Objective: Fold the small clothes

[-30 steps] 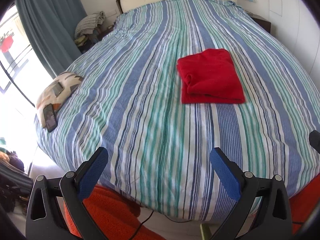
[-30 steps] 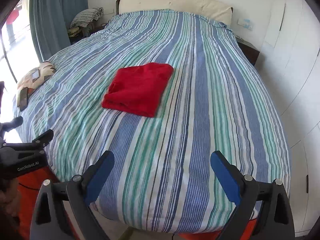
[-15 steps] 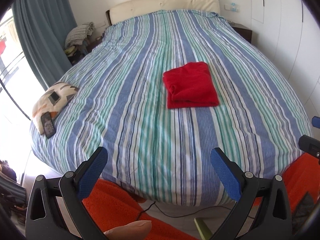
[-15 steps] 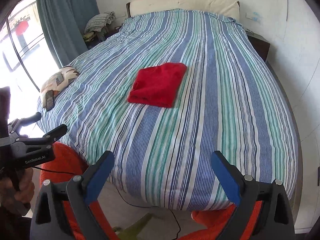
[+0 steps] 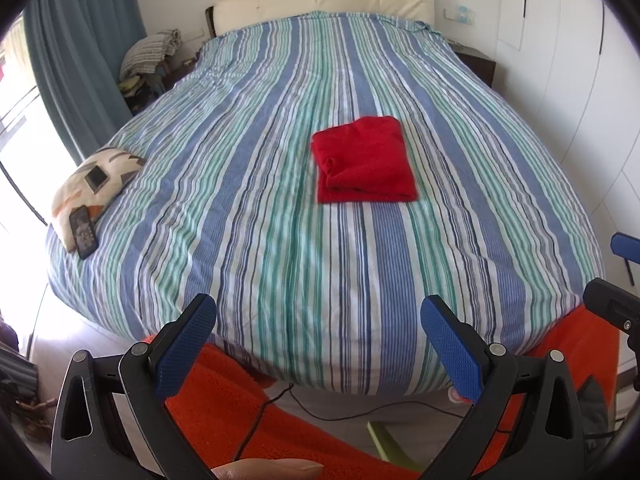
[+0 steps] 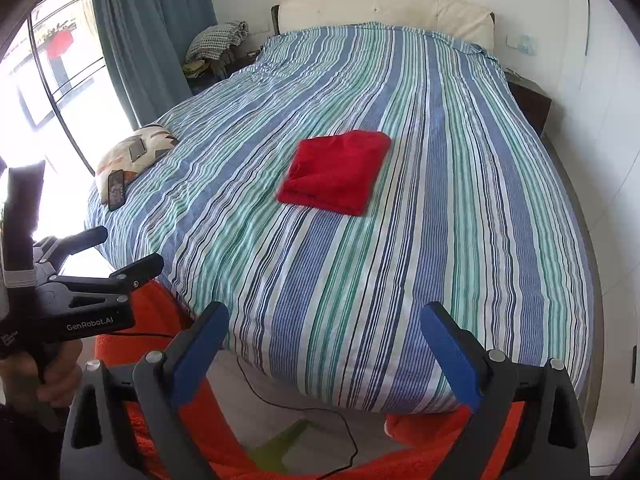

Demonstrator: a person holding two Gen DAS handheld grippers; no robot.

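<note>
A red garment (image 5: 363, 160) (image 6: 337, 170) lies folded into a neat rectangle on the striped bedspread (image 5: 248, 208) (image 6: 460, 200), right of the bed's middle. My left gripper (image 5: 318, 320) stands open, well back from the foot of the bed, nothing between its blue pads. My right gripper (image 6: 324, 328) is likewise open and empty, off the bed's foot. In the right wrist view the left gripper (image 6: 120, 254) shows at the left edge, held by a hand (image 6: 36, 376). Part of the right gripper (image 5: 616, 304) shows at the right edge of the left wrist view.
A patterned cushion (image 5: 94, 178) with a phone (image 5: 83, 231) beside it lies at the bed's left edge. An orange rug (image 5: 240, 412) and a black cable (image 6: 304, 408) are on the floor below. Curtains (image 6: 148, 40), a clothes pile (image 6: 218, 40), nightstand (image 6: 530, 104).
Both grippers have pulled back away from the bed and the folded red garment now sits farther off. Floor, rug and cable have come into view.
</note>
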